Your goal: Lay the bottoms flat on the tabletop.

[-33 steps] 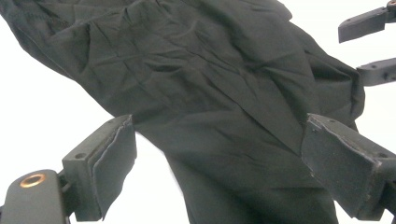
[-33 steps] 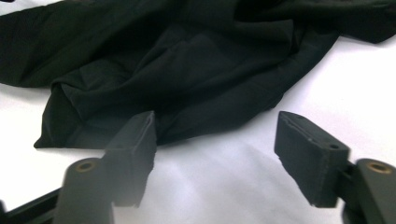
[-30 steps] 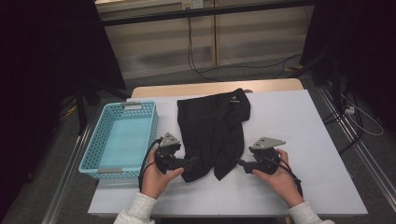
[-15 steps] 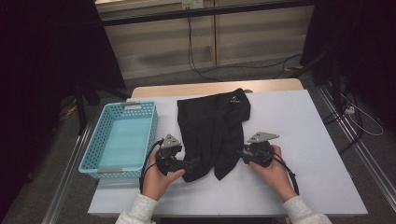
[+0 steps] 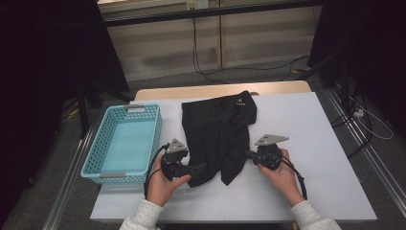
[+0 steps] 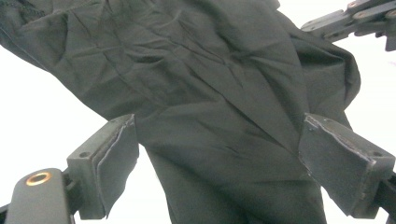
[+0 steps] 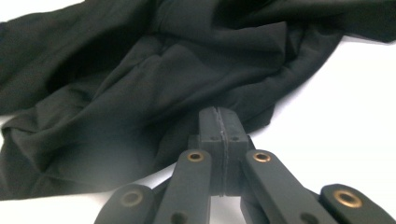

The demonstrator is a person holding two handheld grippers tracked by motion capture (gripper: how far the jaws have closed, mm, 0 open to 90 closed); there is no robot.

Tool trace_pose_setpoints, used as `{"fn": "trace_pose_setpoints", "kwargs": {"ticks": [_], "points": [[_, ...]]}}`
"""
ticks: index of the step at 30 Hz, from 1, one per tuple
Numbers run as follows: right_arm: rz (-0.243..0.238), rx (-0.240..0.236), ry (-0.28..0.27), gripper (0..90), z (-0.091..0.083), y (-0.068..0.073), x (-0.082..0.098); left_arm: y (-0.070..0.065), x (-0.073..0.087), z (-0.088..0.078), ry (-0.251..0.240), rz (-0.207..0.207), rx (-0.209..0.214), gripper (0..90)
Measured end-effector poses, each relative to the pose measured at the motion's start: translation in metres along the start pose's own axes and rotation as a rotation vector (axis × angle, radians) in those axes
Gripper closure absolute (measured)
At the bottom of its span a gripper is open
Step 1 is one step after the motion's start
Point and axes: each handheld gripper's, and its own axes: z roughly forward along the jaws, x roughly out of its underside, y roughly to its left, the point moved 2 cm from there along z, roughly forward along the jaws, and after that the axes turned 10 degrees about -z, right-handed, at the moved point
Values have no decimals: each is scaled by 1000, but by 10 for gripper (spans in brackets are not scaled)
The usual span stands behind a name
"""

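High view: we see the black garment [image 5: 218, 136] crumpled mid-table, right of the blue basket [image 5: 125, 143]. Left gripper view: our left gripper [image 6: 217, 161] gapes around its hem, pads clear. Right gripper view: our right gripper [image 7: 220, 122] has just closed, apparently pinching the cloth's edge.

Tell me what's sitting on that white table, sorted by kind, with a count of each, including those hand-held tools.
Black garment: 1
Turquoise basket: 1
Hand-held grippers: 2, the left gripper and the right gripper
Total: 4
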Motion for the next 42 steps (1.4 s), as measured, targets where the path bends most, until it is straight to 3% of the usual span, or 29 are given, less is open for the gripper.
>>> {"fn": "trace_pose_setpoints", "kwargs": {"ticks": [10, 19, 22, 27, 31, 34, 35, 39, 42], "points": [[35, 34, -88, 900, -42, -16, -3, -3, -1, 2, 0, 0, 16, 134], [43, 92, -124, 900, -73, -28, -2, -3, -1, 3, -1, 1, 18, 135], [32, 92, -130, 900, -75, -27, -4, -3, -1, 3, 0, -2, 20, 135], [4, 67, -116, 900, -65, -17, -7, -4, -1, 5, 2, -6, 22, 136], [-56, 13, -58, 900, -40, 3, -8, -4, 0, 5, 5, -4, 21, 135], [-77, -6, -37, 900, -30, 11, -8, -3, 0, 5, 7, -3, 21, 135], [-105, -17, -3, 900, -22, 17, -5, -3, 0, 4, 10, -4, 19, 135], [-112, -21, 38, 895, -12, 19, 1, -2, 1, 4, 13, -1, 17, 135], [-99, -32, 48, 806, -10, 17, 5, -1, 0, 3, 9, -4, 16, 134]]}}
